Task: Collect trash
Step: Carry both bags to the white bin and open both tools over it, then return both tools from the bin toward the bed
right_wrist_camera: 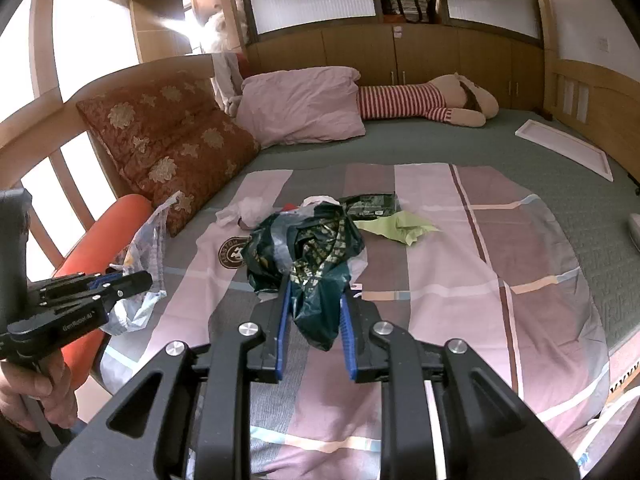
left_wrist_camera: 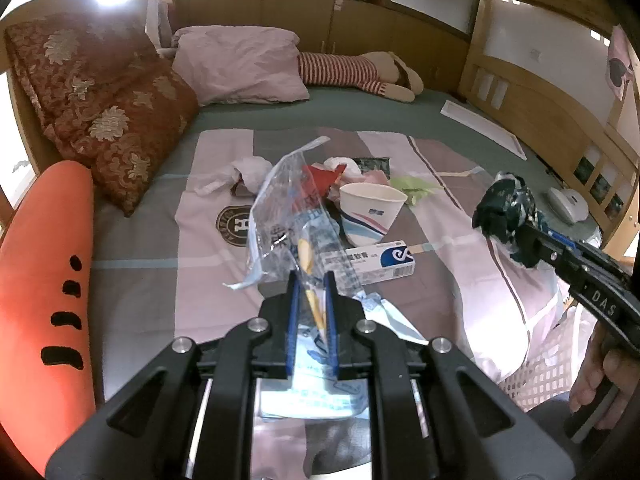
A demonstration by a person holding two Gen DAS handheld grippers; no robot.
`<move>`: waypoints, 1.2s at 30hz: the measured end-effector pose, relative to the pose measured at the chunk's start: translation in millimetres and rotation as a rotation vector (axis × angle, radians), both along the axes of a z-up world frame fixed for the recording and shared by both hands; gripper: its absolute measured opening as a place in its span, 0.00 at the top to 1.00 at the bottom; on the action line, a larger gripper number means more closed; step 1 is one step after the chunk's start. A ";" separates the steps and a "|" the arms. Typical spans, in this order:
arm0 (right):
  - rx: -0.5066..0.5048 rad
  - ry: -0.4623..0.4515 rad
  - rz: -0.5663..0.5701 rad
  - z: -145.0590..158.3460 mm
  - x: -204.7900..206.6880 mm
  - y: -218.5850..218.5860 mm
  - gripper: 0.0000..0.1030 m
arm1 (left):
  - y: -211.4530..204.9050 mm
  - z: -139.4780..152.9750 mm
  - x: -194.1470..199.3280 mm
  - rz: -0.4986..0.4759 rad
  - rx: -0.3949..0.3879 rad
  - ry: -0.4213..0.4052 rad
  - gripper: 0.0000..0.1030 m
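My left gripper (left_wrist_camera: pixel 312 280) is shut on a clear plastic wrapper (left_wrist_camera: pixel 284 216) and holds it above the bed; it also shows at the left of the right wrist view (right_wrist_camera: pixel 138 280). My right gripper (right_wrist_camera: pixel 314 296) is shut on a crumpled dark green plastic bag (right_wrist_camera: pixel 308 248), also seen at the right of the left wrist view (left_wrist_camera: pixel 506 210). On the striped sheet (left_wrist_camera: pixel 460 240) lie a paper cup (left_wrist_camera: pixel 370 212), a white and blue ointment box (left_wrist_camera: pixel 376 262), white tissue (left_wrist_camera: pixel 248 172), a red wrapper (left_wrist_camera: pixel 324 178), a green paper scrap (right_wrist_camera: pixel 396 226) and a dark packet (right_wrist_camera: pixel 370 202).
Red floral cushions (left_wrist_camera: pixel 104 120), a pink pillow (left_wrist_camera: pixel 240 66) and a striped plush toy (left_wrist_camera: pixel 360 72) lie at the bed's far side. An orange carrot cushion (left_wrist_camera: pixel 44 280) lies at the left edge. A white flat box (right_wrist_camera: pixel 568 152) and wooden rails lie at the right.
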State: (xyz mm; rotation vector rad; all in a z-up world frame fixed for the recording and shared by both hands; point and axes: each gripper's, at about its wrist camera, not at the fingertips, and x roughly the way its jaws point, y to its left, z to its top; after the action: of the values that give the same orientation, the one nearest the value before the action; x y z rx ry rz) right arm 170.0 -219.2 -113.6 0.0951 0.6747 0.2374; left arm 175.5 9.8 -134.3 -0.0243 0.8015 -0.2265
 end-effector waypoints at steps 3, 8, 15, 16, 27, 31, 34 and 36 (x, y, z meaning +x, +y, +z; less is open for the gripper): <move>0.010 -0.016 -0.014 3.1 -3.3 -4.2 0.78 | -3.4 -0.8 1.0 -0.013 -0.003 -0.001 0.88; 0.060 -0.078 -0.072 28.3 -32.1 -37.8 0.78 | -17.4 -3.3 -1.3 -0.061 -0.019 -0.007 0.88; 0.047 -0.118 -0.280 46.1 -141.2 -139.9 0.78 | -87.9 3.0 -23.4 -0.285 -0.002 -0.024 0.88; 0.032 -0.112 -0.317 44.0 -155.9 -154.5 0.78 | -100.6 6.2 -28.7 -0.323 -0.002 -0.029 0.88; -0.014 0.120 -0.671 -21.5 -250.9 -278.5 0.50 | -345.5 21.4 -128.4 -0.869 -0.049 0.101 0.87; 0.025 0.031 -0.816 -0.7 -279.8 -302.5 0.24 | -400.0 -8.6 -143.6 -0.913 -0.044 0.247 0.62; 0.065 -0.038 -0.836 18.1 -287.9 -307.9 0.23 | -405.4 -12.6 -137.9 -0.901 -0.027 0.287 0.21; 0.072 -0.060 -0.815 26.9 -282.0 -302.1 0.23 | -386.3 0.3 -125.6 -0.865 -0.099 0.260 0.19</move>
State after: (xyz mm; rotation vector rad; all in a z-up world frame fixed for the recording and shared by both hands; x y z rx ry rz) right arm -112.0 -521.2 -86.7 0.4181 0.5207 -0.5173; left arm 49.9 -376.5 -134.0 0.2089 1.0234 -1.0985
